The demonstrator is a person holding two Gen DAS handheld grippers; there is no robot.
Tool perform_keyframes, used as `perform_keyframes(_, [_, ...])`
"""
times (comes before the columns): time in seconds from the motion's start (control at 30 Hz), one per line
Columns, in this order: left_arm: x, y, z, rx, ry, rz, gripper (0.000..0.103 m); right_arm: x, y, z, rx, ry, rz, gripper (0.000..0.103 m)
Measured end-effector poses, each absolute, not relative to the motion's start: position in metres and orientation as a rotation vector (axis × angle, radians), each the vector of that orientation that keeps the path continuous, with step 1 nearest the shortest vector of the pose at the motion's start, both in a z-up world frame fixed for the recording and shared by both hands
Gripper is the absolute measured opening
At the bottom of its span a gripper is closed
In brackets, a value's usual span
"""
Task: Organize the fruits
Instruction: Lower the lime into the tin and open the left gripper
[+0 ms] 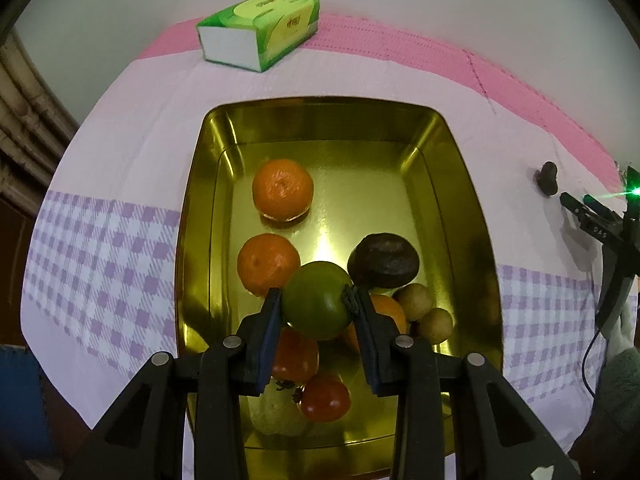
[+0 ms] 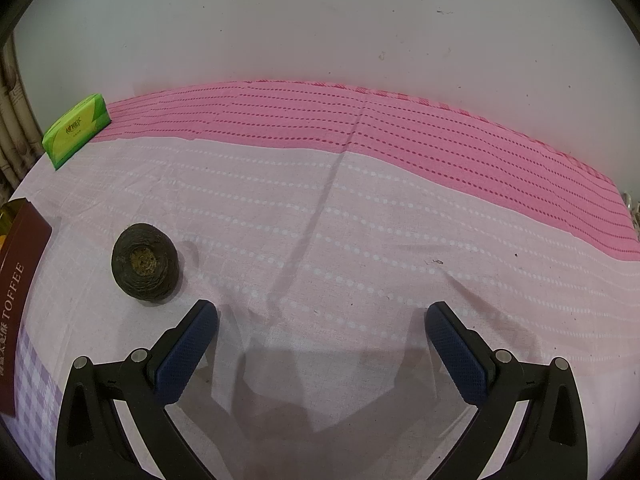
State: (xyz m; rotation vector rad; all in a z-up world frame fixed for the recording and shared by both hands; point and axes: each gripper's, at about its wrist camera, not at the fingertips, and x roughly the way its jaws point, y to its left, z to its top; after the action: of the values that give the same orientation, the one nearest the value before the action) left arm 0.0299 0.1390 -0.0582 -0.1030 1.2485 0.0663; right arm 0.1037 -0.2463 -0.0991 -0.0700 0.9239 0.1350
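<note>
at lower centre above the tray (image 1: 200, 216), left gripper (image 1: 316, 308) clamps green fruit (image 1: 318, 300); right gripper (image 2: 320, 320) gapes, dark fruit (image 2: 145, 263) upper left.

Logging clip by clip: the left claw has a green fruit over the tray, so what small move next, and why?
Probably carry it toward a bare patch of the gold tray: the left claw is shut on the green fruit, directly above other fruit. The right claw is open and holds nothing.

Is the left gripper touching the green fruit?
Touching. In the left wrist view, the left gripper has its two blue pads pressed against opposite sides of the green fruit, with no gap showing, above the gold tray.
</note>
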Motion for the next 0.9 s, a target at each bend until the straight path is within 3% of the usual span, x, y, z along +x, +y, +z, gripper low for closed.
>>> perform_keyframes(0.9, [0.031, 0.130, -0.075, -0.071, 1.244, 0.082, 0.033, 0.104, -0.246, -0.099, -0.070, 0.924, 0.135, 0.103])
